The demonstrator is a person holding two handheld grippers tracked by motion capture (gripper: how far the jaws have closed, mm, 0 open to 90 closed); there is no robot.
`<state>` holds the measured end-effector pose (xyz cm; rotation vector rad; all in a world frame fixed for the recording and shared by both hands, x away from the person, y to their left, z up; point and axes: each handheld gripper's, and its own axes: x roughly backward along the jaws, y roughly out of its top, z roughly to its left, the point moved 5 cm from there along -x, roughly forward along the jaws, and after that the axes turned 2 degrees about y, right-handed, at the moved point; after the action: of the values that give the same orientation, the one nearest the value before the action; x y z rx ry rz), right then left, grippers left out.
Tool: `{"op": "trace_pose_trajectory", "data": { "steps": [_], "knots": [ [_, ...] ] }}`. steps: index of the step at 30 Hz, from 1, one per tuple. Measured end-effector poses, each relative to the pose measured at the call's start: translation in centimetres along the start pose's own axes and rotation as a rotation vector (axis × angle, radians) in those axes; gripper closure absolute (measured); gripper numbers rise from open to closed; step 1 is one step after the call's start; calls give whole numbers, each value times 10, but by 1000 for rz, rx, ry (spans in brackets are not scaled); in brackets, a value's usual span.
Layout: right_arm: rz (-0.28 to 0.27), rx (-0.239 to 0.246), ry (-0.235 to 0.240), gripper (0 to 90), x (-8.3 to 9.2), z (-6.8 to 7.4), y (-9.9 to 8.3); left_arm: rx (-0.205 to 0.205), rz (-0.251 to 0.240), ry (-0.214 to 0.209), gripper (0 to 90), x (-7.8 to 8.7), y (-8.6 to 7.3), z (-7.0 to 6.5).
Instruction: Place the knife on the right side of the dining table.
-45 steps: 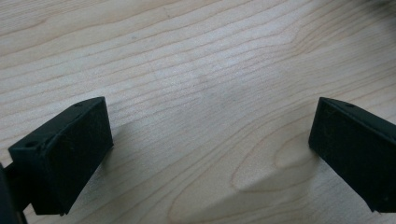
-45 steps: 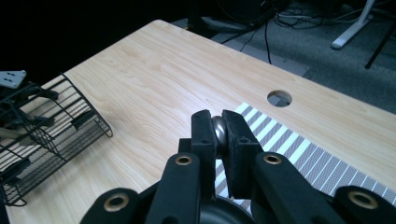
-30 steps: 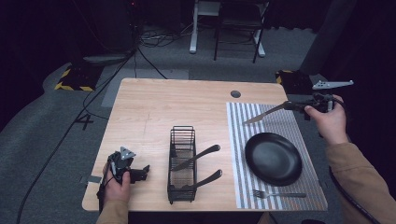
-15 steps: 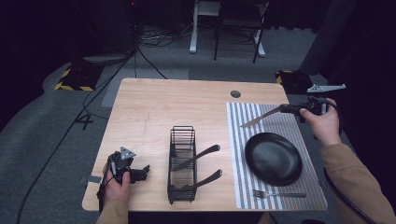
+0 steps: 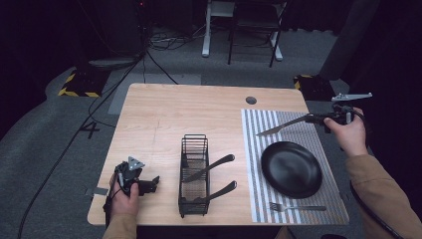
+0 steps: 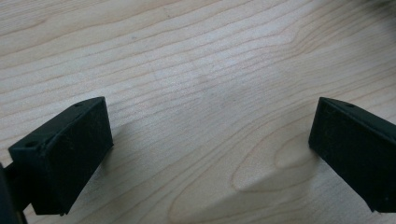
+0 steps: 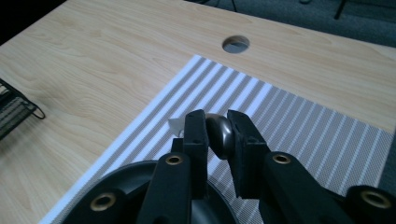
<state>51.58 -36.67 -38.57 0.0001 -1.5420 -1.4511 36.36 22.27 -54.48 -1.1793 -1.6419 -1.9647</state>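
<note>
My right gripper (image 5: pixel 323 118) clamps the table knife (image 5: pixel 286 124) by its handle, jaws just easing — blade runs out level from the jaws, toward the dish rack (image 5: pixel 194 174).

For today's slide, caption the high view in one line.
Right gripper holds a knife above the striped placemat, beside a black plate.

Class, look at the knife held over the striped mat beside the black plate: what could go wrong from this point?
1. The right tool pinches the knife only at its handle end, and its jaws have just been opening, so the knife might tip or drop early.
2. The blade hangs just above the plate; coming down, it could strike the rim.
3. It may land crooked on the mat, not matching the fork.
</note>
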Motion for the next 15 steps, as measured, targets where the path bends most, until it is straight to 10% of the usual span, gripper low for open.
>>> {"op": "trace_pose_trajectory", "data": {
  "steps": [15],
  "knots": [
    [45,-39,-82,711,-6,-28,-22,1,0,-1,0,0,0,0]
  ]
}}
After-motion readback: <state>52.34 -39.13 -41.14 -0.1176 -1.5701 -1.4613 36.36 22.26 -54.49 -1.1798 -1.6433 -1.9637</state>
